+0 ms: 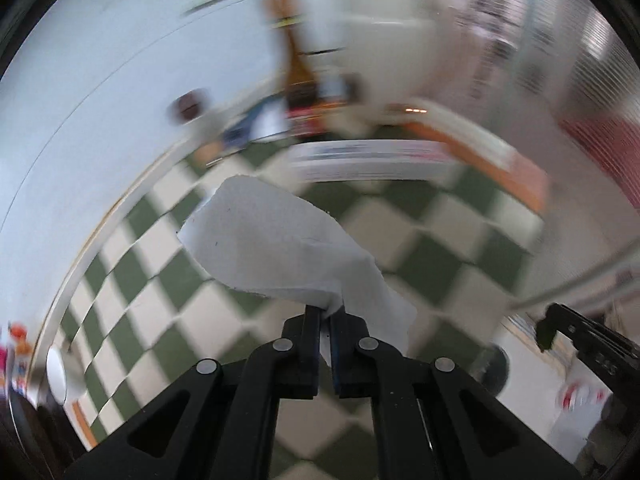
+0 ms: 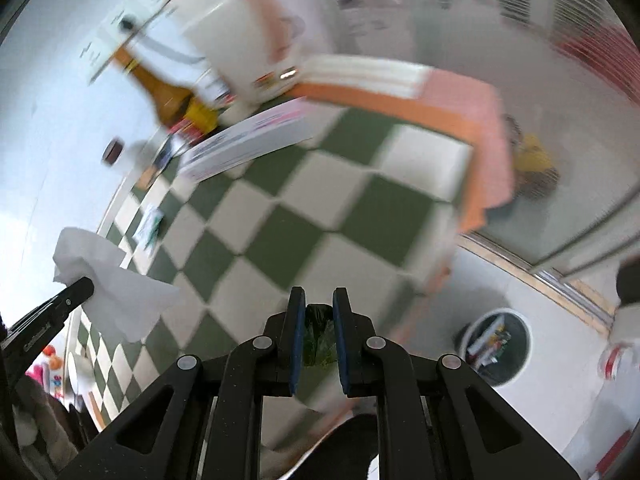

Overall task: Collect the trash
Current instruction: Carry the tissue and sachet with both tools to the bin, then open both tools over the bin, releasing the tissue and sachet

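Tissue (image 1: 276, 248) in left tongs (image 1: 326, 312) above checkered tablecloth (image 1: 420, 248).

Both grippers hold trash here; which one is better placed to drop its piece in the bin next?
Right, probably. The right gripper, shut on a dark green scrap, has the round white-rimmed bin on the floor close by; the left gripper, clamping white tissue paper, sits farther over the checkered table.

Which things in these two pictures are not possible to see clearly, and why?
- Brown bottle label: motion blur, left wrist view.
- Dark green scrap in right gripper: identity unclear, fingers cover it.
- Trash bin contents: too small, right wrist view.
- White tissue in left gripper: hides the tablecloth behind.
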`<state>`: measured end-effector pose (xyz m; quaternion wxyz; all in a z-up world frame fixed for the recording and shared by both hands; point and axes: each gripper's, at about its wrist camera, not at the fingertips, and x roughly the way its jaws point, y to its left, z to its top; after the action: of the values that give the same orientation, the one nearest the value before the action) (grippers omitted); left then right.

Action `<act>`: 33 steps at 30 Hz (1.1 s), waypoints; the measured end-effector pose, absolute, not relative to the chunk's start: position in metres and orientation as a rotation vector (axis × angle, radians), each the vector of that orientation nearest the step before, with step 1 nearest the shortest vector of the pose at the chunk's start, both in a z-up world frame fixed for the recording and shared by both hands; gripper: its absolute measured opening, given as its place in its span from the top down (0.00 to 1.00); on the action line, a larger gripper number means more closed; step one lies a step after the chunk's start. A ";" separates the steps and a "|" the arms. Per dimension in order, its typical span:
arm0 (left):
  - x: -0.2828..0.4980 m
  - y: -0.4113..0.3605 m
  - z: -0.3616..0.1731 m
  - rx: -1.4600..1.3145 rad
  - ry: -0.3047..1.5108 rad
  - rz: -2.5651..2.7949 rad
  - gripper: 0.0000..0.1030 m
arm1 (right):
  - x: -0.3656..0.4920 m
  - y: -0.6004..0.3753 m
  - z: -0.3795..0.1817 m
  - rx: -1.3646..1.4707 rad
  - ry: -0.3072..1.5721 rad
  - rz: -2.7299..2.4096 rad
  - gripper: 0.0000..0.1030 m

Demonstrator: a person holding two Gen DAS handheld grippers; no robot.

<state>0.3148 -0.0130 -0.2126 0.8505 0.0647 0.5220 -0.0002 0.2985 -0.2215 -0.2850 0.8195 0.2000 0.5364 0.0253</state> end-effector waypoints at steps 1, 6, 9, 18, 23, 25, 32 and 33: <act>0.313 -0.034 -0.213 0.158 1.098 -0.039 0.98 | 0.289 -0.239 -0.286 0.443 1.137 0.028 0.86; 0.297 -0.153 -0.237 0.267 1.128 -0.260 0.98 | 0.229 -0.348 -0.308 0.564 1.124 -0.150 0.86; 0.287 -0.219 -0.268 0.315 1.175 -0.376 0.98 | 0.192 -0.405 -0.334 0.643 1.136 -0.253 0.86; 0.272 -0.366 -0.484 0.379 1.500 -0.540 0.98 | 0.107 -0.532 -0.511 0.882 1.240 -0.445 0.86; 0.270 -0.405 -0.632 0.365 1.687 -0.518 0.98 | 0.097 -0.559 -0.649 0.984 1.301 -0.456 0.86; 0.267 -0.421 -0.682 0.378 1.721 -0.525 0.98 | 0.099 -0.564 -0.708 1.009 1.318 -0.443 0.86; 0.254 -0.452 -0.811 0.497 1.790 -0.554 0.93 | 0.104 -0.566 -0.839 1.020 1.372 -0.398 0.86; 0.252 -0.454 -0.824 0.511 1.796 -0.556 0.93 | 0.105 -0.566 -0.851 1.027 1.378 -0.388 0.86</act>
<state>0.2524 -0.4540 -0.8241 0.5620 0.2170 0.7625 -0.2360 0.1050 -0.5656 -0.8508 0.6365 0.4494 0.6033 -0.1700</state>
